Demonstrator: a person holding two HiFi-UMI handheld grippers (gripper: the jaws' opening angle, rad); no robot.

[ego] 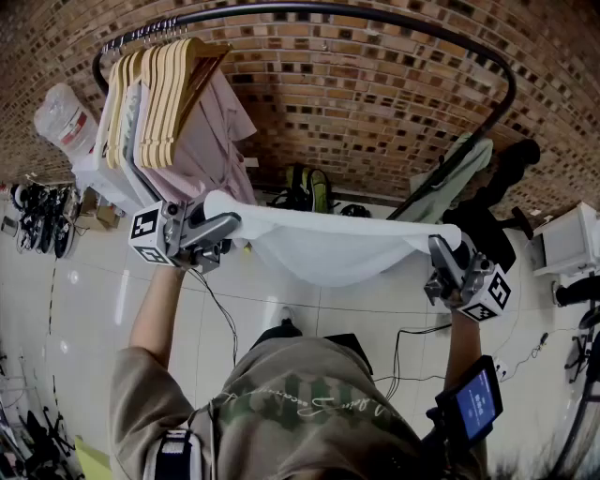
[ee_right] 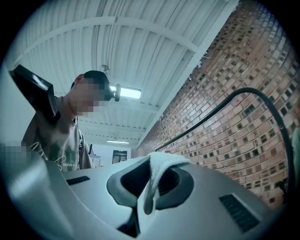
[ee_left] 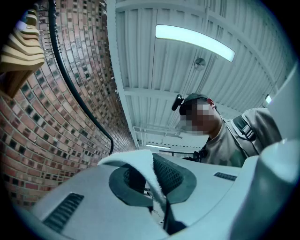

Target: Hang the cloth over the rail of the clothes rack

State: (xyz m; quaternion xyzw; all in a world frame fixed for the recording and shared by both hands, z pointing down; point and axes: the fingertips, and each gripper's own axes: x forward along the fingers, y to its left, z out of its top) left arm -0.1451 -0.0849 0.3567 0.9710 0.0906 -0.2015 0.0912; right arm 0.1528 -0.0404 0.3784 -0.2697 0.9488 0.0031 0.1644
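Both pairs of jaws are clamped on the white cloth (ego: pixel 328 248). The left gripper (ego: pixel 223 225) pinches its 9 o'clock end and the right gripper (ego: pixel 441 248) its 3 o'clock end. The cloth sags between them, apart from the black rail (ego: pixel 309 9) at 12 o'clock. Wooden hangers (ego: pixel 164 94) hang at 10 o'clock.
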